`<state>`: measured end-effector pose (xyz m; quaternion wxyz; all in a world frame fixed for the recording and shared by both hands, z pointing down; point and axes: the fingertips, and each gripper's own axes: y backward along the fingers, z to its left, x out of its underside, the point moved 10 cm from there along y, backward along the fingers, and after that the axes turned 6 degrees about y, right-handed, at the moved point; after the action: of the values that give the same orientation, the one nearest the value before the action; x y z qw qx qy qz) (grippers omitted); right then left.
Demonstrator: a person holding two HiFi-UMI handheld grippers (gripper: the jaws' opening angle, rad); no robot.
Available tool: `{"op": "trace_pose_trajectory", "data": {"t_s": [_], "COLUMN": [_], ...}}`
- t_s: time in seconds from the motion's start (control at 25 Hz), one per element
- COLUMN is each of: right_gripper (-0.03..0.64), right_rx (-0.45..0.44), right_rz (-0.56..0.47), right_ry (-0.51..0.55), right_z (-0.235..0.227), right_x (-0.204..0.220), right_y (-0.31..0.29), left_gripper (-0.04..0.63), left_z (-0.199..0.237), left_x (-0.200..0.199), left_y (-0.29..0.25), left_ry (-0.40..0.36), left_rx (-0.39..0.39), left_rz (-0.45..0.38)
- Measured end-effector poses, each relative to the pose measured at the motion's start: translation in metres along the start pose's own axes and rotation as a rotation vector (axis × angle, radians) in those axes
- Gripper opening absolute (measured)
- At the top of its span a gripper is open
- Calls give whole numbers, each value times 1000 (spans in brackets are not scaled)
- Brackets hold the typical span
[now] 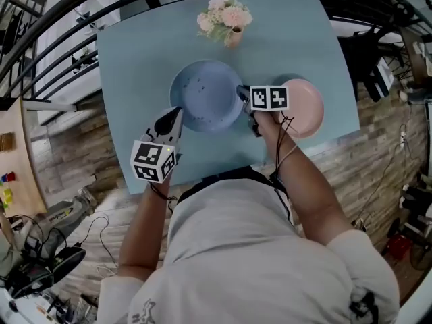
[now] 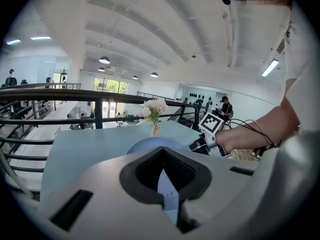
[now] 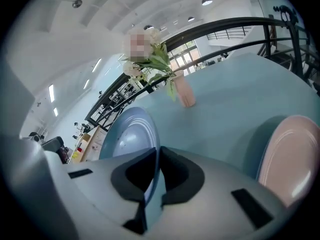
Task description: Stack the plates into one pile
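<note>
A blue speckled plate [image 1: 206, 94] hangs over the middle of the light blue table [image 1: 135, 66], gripped from both sides. My left gripper [image 1: 177, 113] is shut on its near left rim, and the rim [image 2: 164, 186] runs between the jaws in the left gripper view. My right gripper [image 1: 243, 93] is shut on the right rim, and the plate [image 3: 125, 134] stands tilted in front of it in the right gripper view. A pink plate [image 1: 304, 106] lies flat on the table just right of my right gripper, also showing as a pink plate [image 3: 292, 159] at the right of that view.
A small pink vase of flowers [image 1: 226, 19] stands at the table's far edge, beyond the blue plate. Black railings [image 1: 40, 59] run along the left side. The table's near edge lies close to the person's body.
</note>
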<state>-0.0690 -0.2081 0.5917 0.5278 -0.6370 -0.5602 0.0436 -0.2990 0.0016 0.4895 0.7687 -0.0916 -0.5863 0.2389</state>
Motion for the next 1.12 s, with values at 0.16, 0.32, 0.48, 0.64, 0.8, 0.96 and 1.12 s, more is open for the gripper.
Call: {"op": "trace_pose_trajectory", "data": {"t_s": [0.16,0.32,0.48,0.64,0.8,0.96,1.12], "right_gripper": [21,21,21,21,21,23,21], "right_rx": [-2,0,6,19,34,47,51], "right_rz": [-35,-61,-76,-83,-87,-93,-96], "right_ry": [-8,-10,-20,-28,-17,-7,-8], "right_z": [27,51,66,69,66,55,34], "right_x": [20,41,61,77,85,86,88], "right_y": [18,34,51,67,83,98,115], "left_gripper": [5,5,5,5,5,5,5], "left_z": [-9,-20,-30,-39,-48,-57,-72], "left_x": [3,7,11,16,15,13,13], "left_y": [28,53,71,77,75,63,49], "left_ry": [-30,-61,-80,-91,-95,-110,-121], "left_rx": [20,50,77,104,135,159,165], "left_rz": [-24,-37,-42,-42,-46,-43,-32]}}
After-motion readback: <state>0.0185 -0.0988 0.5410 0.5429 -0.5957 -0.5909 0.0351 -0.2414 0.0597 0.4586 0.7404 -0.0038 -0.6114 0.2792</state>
